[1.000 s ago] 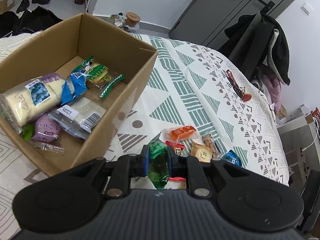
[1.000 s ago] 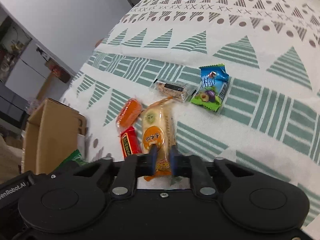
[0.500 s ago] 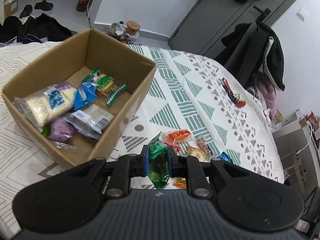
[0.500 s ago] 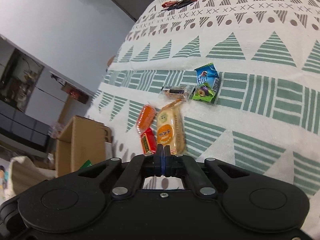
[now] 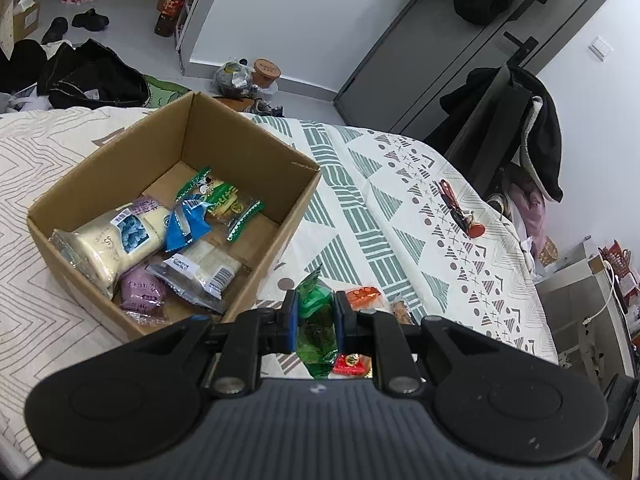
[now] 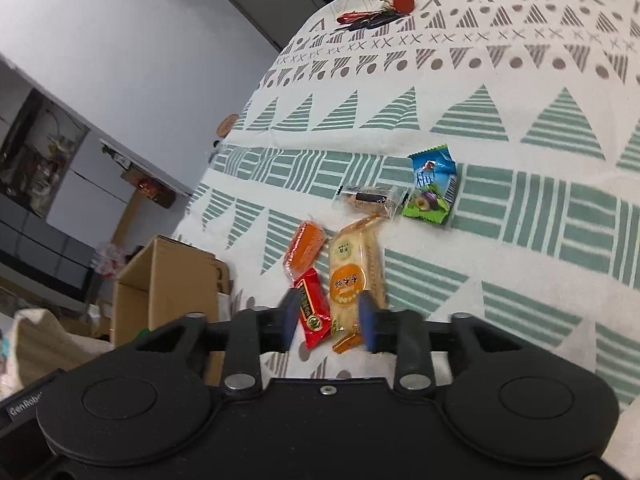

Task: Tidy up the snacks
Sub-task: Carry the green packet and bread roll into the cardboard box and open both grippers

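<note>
Bedding with a white and teal geometric print point(image 5: 400, 216) filled the centre of both views. We saw the open brown cardboard box point(image 5: 248, 152) at the left of the left wrist view, resting on that bedding and holding several wrapped snacks, among them a white bread bag with a blue label point(image 5: 108, 240) and a green-striped packet point(image 5: 224, 200).

We noted the left gripper point(image 5: 314, 316) at lower centre, its blue pads closed onto a crumpled green foil snack packet point(image 5: 316, 320), held just right of the box's near corner.

In the right wrist view, the right gripper point(image 6: 327, 322) stood at lower centre with its jaws parted wide and holding nothing. Between them on the bedding lay a small red packet point(image 6: 314, 312) and a long pale cracker pack with an orange disc point(image 6: 352, 276). An orange packet point(image 6: 306, 246), a clear-wrapped bar point(image 6: 368, 200) and a blue-and-green candy packet point(image 6: 432, 184) lay higher in that frame, well apart from the box point(image 6: 168, 284).
</note>
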`<state>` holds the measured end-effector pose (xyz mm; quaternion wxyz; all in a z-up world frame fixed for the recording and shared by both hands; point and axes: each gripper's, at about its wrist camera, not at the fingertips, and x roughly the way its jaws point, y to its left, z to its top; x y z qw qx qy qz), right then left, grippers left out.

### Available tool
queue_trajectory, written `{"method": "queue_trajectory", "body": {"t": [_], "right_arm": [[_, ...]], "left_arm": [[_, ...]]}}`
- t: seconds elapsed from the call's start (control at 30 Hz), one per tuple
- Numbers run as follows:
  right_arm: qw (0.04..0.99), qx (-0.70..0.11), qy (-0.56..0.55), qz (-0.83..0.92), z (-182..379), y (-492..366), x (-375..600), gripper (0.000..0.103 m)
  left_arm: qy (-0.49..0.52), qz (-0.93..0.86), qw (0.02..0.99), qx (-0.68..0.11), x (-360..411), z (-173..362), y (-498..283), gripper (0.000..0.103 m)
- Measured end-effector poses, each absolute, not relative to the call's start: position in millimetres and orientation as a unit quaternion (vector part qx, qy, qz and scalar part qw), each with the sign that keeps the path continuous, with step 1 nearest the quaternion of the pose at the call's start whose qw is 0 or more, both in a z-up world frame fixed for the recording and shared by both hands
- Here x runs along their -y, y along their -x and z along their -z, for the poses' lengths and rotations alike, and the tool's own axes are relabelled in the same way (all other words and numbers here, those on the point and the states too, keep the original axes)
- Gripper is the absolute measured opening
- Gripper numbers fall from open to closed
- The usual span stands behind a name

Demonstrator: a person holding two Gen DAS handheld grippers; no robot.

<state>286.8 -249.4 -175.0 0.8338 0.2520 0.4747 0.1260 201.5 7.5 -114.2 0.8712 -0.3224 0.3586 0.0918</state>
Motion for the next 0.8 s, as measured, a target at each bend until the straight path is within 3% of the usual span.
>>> {"method": "queue_trajectory", "body": {"t": [0.23,0.63,0.67,0.73,0.8], "right_arm": [[0.846,-0.48,-0.203,-0.116,184.4,-301.6,233.4,0.05],[0.85,-0.494,-0.146,-0.109,203.5,-323.0,210.4,0.05],[0.85,-0.495,-0.142,-0.109,204.6,-323.7,207.9,0.05],[0.848,-0.502,-0.133,-0.103,208.6,-324.0,206.3,0.033],[0.845,-0.504,-0.147,-0.104,210.1,-322.8,211.8,0.032]], "left_arm": [[0.328,-0.079,0.867,-0.368,-4.2,130.3,-221.1,0.017],[0.322,-0.068,0.863,-0.385,-1.3,153.9,-245.2,0.017],[0.319,-0.066,0.864,-0.385,-0.4,154.5,-246.1,0.017],[0.317,-0.065,0.864,-0.387,0.7,155.3,-247.3,0.017],[0.317,-0.066,0.863,-0.389,1.3,154.8,-248.7,0.017]]}}
